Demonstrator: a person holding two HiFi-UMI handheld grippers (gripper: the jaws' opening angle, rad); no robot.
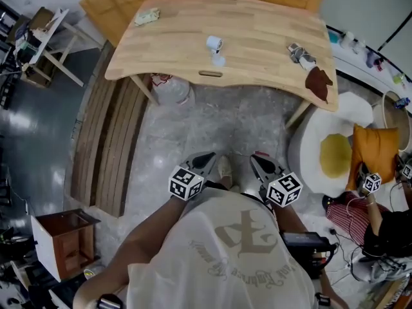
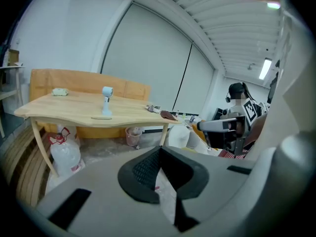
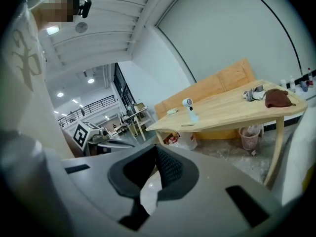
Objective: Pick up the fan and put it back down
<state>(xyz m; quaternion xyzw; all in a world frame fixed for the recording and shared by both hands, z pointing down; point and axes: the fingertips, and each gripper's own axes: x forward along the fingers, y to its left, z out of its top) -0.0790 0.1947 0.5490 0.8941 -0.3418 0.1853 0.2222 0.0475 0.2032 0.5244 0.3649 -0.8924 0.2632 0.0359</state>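
**Head view, looking steeply down.** The fan point(image 1: 215, 44), small and white on a pale base, stands upright on the table point(image 1: 174, 40). It is near the middle of the near edge, just behind a slot point(image 1: 210, 74) cut in the top. Nothing touches it. Also on the table are a brown cloth point(image 1: 320, 82) at the right corner, a grey-and-white bundle point(image 1: 300, 53) just beside the cloth, and a crumpled pale item point(image 1: 147, 16) at the far left. A wooden panel point(image 1: 129, 5) stands behind the table, and a plastic bag point(image 1: 172, 90) lies on the floor beneath it.

**Grippers.** The left gripper point(image 1: 207, 158) and the right gripper point(image 1: 260, 162) are held side by side close to the person's shirt point(image 1: 225, 256). They are over bare floor, well apart from the table and the fan, and both point toward the table. In the gripper views each pair of jaws is clenched, the black pads meeting at their tips with nothing between them. In both views the fan shows far beyond the jaws, on the tabletop.

**Surroundings.** Wooden slats point(image 1: 106, 147) lie to the person's left, with a small wooden cabinet point(image 1: 64, 237) at the lower left. At right are a round white cushion point(image 1: 308, 148) with a yellow centre and an orange pillow point(image 1: 374, 150). A second person point(image 1: 376, 224) at the far right edge holds another marker-cube tool point(image 1: 371, 183).
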